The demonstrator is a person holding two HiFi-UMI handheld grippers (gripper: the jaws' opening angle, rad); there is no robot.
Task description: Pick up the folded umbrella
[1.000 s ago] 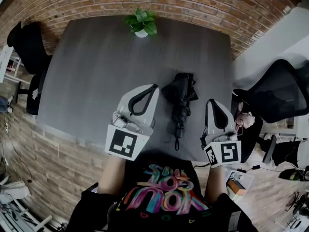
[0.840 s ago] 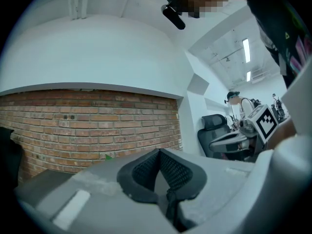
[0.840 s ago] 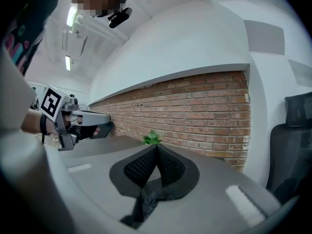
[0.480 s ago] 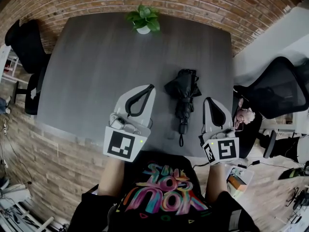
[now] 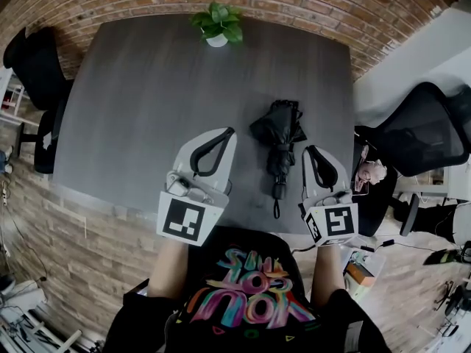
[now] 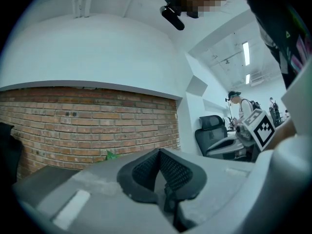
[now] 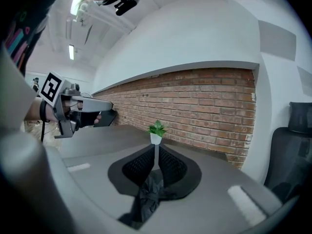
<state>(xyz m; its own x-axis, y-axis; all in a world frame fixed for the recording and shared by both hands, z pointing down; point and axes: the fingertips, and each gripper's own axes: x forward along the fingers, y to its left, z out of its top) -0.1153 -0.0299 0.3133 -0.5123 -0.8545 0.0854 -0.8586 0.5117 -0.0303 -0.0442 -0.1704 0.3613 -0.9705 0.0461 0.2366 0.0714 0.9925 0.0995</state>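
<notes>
Jaws together on left gripper (image 5: pixel 231 132) (held level), left of folded umbrella (image 5: pixel 280 134).

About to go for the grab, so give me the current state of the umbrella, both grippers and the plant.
folded umbrella: closed up, lying flat on the table, touched by neither gripper.
right gripper: jaws a crack apart, having just been opening, nothing between them.
left gripper: jaws together, empty.
potted plant: upright at the table's far edge.
</notes>
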